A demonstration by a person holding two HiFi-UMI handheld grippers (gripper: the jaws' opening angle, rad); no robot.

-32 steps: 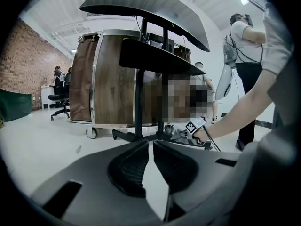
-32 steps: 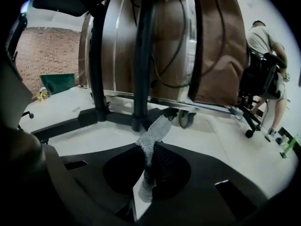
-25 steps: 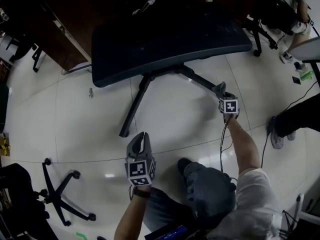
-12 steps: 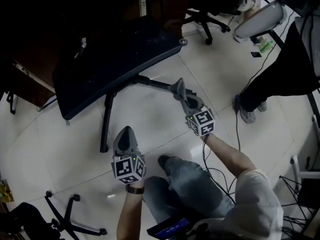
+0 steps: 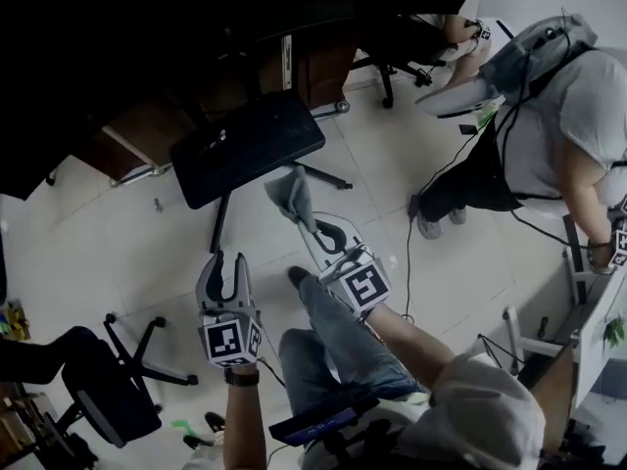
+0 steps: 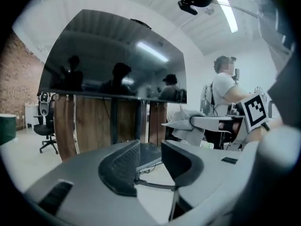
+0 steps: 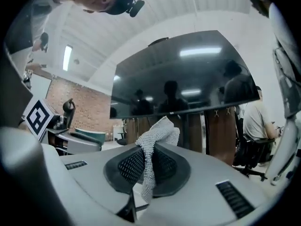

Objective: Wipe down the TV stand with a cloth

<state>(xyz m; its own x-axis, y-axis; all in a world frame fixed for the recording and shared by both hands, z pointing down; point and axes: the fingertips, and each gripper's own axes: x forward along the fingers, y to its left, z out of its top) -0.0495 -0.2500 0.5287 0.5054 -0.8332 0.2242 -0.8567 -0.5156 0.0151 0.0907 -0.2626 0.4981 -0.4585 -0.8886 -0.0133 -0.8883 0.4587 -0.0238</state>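
The TV (image 6: 113, 60) is a wide dark screen on a black stand (image 5: 250, 143) with legs on the pale tiled floor. A grey knitted cloth (image 7: 153, 140) is pinched between the pads of my right gripper (image 7: 150, 163), which is shut on it; its free end sticks up past the jaws. In the head view the cloth (image 5: 291, 196) hangs from the right gripper (image 5: 306, 219) just in front of the stand. My left gripper (image 5: 228, 262) is held lower left of it; its jaws are opening with nothing between them (image 6: 150, 160). The left gripper view also catches the cloth (image 6: 182, 121).
A second person (image 5: 558, 96) stands at the right with cables trailing on the floor. An office chair (image 5: 108, 380) sits at the lower left and another chair (image 5: 392, 42) behind the stand. Wooden panels (image 6: 94, 121) back the TV.
Both grippers have risen from near the floor to the height of the TV, and the stand now looks smaller and farther below. The left jaws have gone from shut to open.
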